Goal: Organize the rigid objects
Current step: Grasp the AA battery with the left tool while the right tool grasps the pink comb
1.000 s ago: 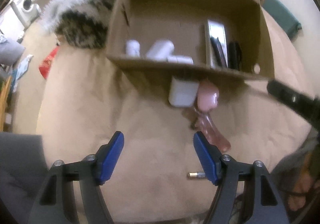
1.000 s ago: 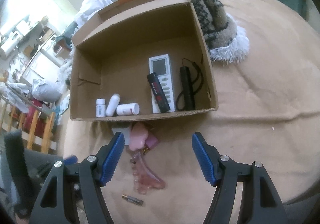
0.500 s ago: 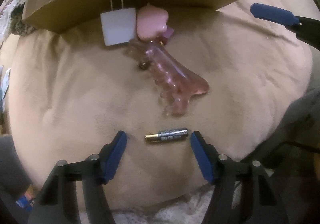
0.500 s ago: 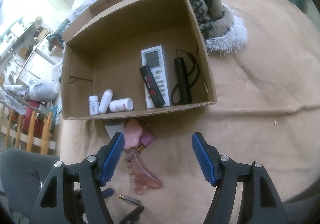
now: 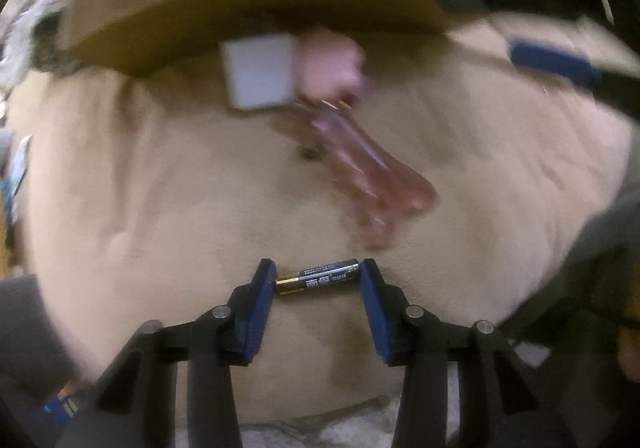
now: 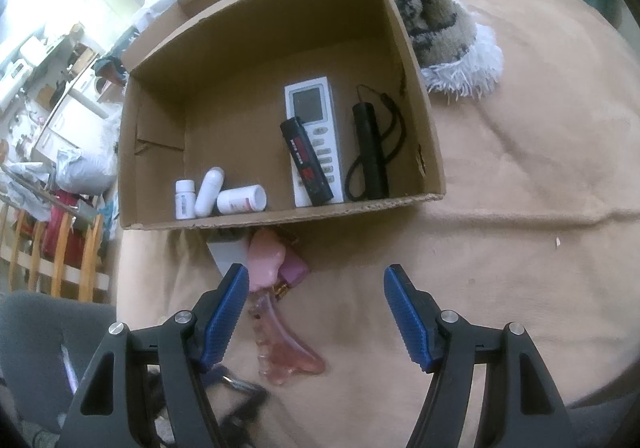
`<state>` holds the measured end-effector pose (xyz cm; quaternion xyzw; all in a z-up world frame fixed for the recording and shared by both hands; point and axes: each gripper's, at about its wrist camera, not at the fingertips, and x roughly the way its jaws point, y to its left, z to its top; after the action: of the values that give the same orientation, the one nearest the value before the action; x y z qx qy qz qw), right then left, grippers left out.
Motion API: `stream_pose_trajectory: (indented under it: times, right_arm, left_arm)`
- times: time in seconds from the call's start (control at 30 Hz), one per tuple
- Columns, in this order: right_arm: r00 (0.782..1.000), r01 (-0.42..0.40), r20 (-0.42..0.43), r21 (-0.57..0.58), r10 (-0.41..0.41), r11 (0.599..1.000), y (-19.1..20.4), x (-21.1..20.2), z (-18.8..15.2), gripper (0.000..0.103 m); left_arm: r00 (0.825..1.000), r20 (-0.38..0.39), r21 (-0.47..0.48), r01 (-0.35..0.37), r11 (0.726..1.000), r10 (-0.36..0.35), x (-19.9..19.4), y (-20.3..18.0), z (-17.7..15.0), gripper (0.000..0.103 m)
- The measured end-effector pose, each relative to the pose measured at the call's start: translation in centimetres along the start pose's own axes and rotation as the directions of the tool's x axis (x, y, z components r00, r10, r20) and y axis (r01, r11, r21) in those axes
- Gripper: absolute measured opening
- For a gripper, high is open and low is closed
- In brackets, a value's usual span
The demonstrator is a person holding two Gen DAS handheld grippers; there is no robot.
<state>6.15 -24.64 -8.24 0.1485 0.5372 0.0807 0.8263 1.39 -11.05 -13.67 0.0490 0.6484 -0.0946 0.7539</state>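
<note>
A tan blanket [image 6: 520, 176] covers the bed, bearing an open cardboard box [image 6: 416, 60]; its near wall hides the white charger [image 5: 260, 76] in part in the right wrist view. Inside lie a white remote [image 6: 316, 144], a black flashlight [image 6: 370, 152] and three white bottles [image 6: 220, 196]. A pink hair claw [image 6: 288, 352] lies just outside, blurred in the left view. The right gripper [image 6: 314, 320] hovers with fingers wide, empty. The left gripper [image 5: 318, 288] has just been closing; its blue fingers [image 5: 262, 296] touch both ends of the AA battery [image 5: 318, 279] on the blanket.

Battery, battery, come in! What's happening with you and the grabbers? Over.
Left gripper jaws just closed, pads at both ends of battery. Right gripper open, empty, facing box. Pink hair clip close by, not blocking.
</note>
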Motion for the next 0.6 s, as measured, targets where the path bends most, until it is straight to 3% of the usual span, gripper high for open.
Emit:
stream_pose_trajectory:
  times: [0.17,0.33,0.5,0.6]
  right_arm:
    - [0.999,-0.008,-0.044,-0.001,0.007,1.0,0.1,0.9,-0.3,0.074]
    - [0.994,-0.018,-0.111,-0.02,0.016,1.0,0.6,2.4,-0.9,0.074]
    - [0.98,-0.026,-0.199,-0.084,0.008,0.996,1.8,4.2,-2.0,0.074]
    - [0.97,-0.019,-0.241,-0.162,-0.021,0.987,3.4,5.4,-2.8,0.074]
  left_arm:
    - [0.995,0.082,-0.133,-0.052,0.99,0.064,-2.1,3.7,1.5,0.04]
    - [0.98,0.153,-0.271,-0.086,0.959,0.131,-4.2,7.8,2.6,0.04]
    - [0.983,0.131,-0.371,-0.072,0.926,0.129,-3.7,10.3,3.3,0.039]
    - [0.984,0.135,-0.376,-0.06,0.925,0.118,-3.8,10.5,3.4,0.04]
